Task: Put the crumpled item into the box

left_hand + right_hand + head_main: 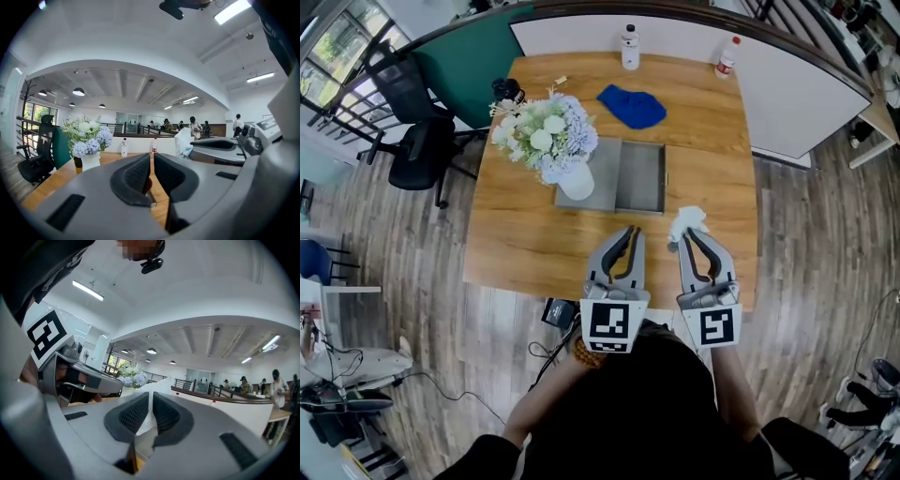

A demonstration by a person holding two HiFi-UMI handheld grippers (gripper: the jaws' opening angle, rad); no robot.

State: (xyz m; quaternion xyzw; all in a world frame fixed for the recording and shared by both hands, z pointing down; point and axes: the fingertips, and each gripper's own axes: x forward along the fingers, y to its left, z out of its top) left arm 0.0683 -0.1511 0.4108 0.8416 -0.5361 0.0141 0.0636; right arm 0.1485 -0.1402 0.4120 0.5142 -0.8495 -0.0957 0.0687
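While the right hand-held gripper hung over the near part of the light wooden desk, its jaws were pinched on the white crumpled paper-like wad. The right gripper view confirmed this: white material was squeezed between the ribbed pads and bulged out above them. The wad was off the desk, just short of the near right corner of the shallow grey open box. It was not yet in the box.

The left hand-held gripper was alongside, near its partner but apart. Its jaws were pressed together on nothing, per its own view.

A white vase of white and pale blue flowers overlapped the box's left part. I could not tell whether it stood on it or just beside it. A blue cloth lay beyond the box.

Risks, as judged:
- The grip looked to be on one fold only, so a light wad could slip free mid-carry and land on the desk short of the rim.
- The wad might cling to a pad on release and come back out when the gripper lifted.
- The box wall looked low, so a drop from height could let the wad bounce or roll over it.
- A path too far left would brush the flowers and could tip the vase.
- The idle left gripper sat close to the route and could snag the wad.
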